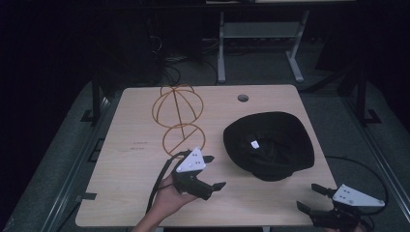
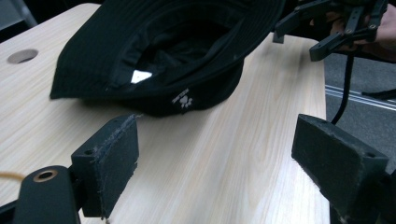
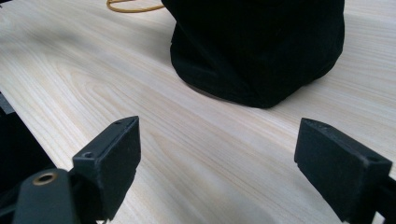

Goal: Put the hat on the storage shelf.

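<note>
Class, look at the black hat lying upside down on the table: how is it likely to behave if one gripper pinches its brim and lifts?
The black hat looks like soft fabric with a wavy, uneven brim, so it would probably sag and fold rather than hold shape. It seems light for its size. Resting crown-down on the table, it sits tilted and might rock if pushed.
</note>
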`<act>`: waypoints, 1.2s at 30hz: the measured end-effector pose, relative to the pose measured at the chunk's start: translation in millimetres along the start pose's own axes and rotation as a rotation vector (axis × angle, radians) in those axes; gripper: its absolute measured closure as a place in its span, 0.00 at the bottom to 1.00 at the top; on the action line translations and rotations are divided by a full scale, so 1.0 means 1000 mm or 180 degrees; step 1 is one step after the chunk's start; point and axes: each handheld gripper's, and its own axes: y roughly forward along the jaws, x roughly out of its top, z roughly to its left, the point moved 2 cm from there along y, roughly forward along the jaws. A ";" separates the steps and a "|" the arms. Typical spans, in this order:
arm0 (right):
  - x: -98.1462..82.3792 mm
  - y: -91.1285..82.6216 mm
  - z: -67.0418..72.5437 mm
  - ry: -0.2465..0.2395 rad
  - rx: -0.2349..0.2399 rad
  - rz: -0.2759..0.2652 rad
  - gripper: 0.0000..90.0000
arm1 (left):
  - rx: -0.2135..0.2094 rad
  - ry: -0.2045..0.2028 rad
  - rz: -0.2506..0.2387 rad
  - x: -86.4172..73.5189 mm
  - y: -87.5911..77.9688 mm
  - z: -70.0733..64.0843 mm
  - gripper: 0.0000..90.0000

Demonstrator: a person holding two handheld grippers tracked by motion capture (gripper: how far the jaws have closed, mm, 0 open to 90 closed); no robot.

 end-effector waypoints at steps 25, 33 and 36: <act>0.002 0.003 0.003 -0.0037 0.0100 -0.0004 0.16 | 0.0021 0.0500 0.0370 0.033 0.063 -0.004 0.16; 0.002 0.003 0.001 -0.0024 0.0086 -0.0035 0.16 | -0.0032 0.0592 0.0531 0.036 0.084 0.002 0.32; 0.002 0.004 0.001 -0.0042 0.0050 -0.0026 0.16 | -0.0089 0.0632 0.0591 0.033 0.089 0.003 0.43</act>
